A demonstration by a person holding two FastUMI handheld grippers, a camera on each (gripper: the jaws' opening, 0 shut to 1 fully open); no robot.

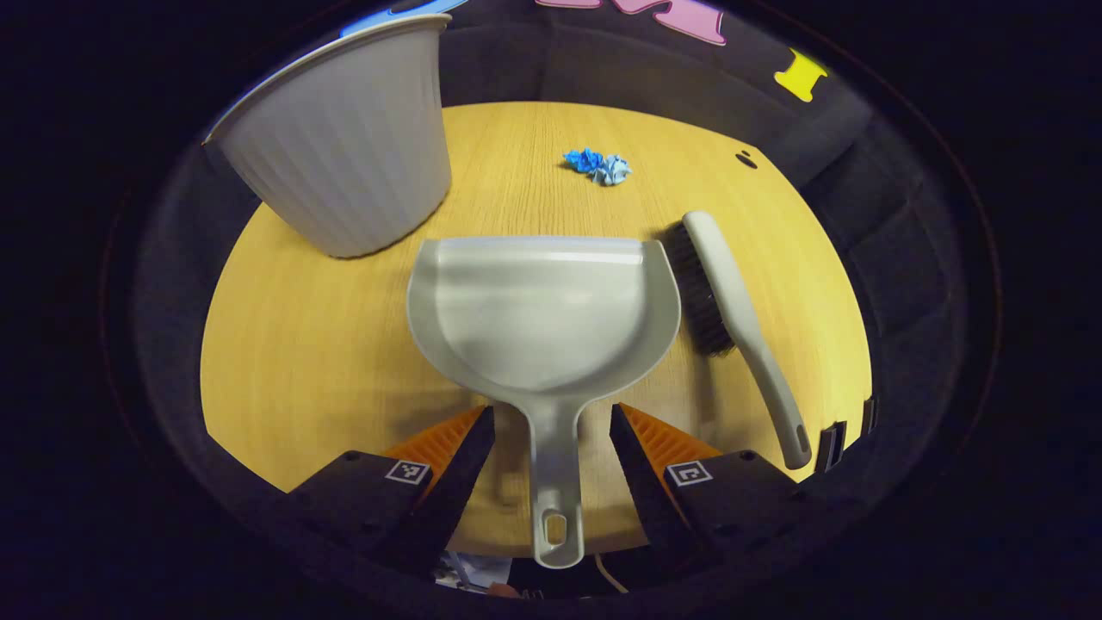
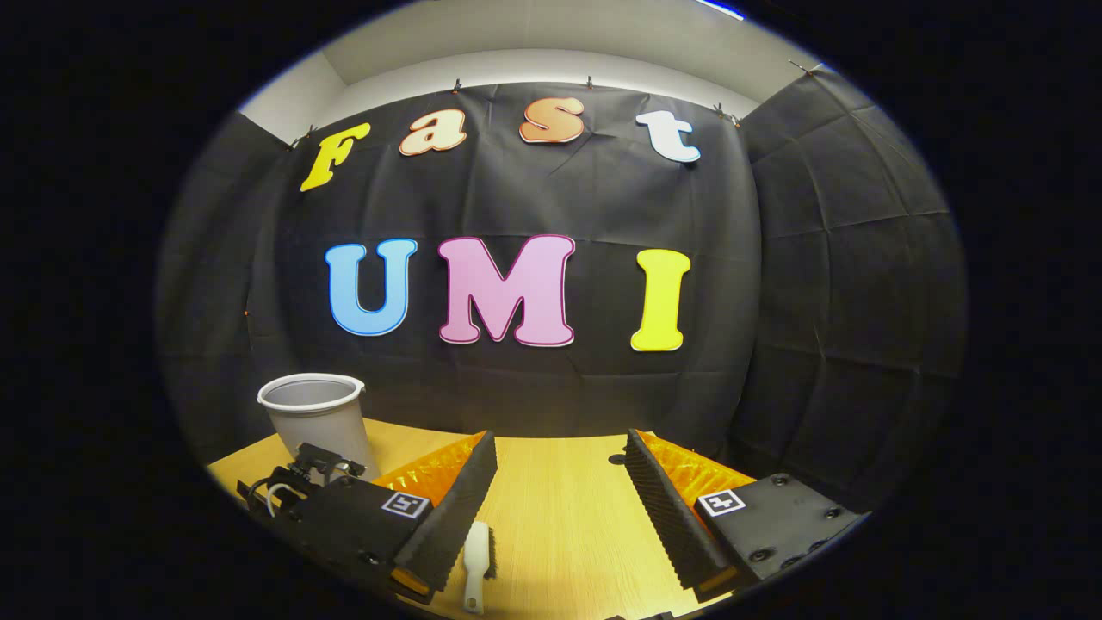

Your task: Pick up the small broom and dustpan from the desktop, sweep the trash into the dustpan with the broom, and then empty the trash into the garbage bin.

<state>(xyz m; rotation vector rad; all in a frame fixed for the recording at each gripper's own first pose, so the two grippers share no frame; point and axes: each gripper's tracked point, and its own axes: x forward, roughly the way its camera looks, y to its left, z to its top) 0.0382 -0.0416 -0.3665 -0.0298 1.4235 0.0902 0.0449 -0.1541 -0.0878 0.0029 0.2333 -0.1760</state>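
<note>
In the left gripper view a grey dustpan (image 1: 542,310) lies flat in the middle of the wooden table (image 1: 310,362), handle towards me. My left gripper (image 1: 551,413) is open, one finger on each side of the dustpan's handle (image 1: 555,482) with a gap on both sides. The small broom (image 1: 727,301), grey-handled with dark bristles, lies just right of the pan. Blue crumpled trash (image 1: 598,165) sits beyond the pan. A grey ribbed bin (image 1: 344,138) stands at the far left. My right gripper (image 2: 560,439) hangs open over the table with nothing between its fingers; the broom (image 2: 478,564) lies below its left finger.
The bin (image 2: 317,418) stands at the back left of the right gripper view, with a black device with cables (image 2: 288,486) in front of it. A small dark spot (image 1: 746,158) marks the table's far right. Black cloth walls close in the table.
</note>
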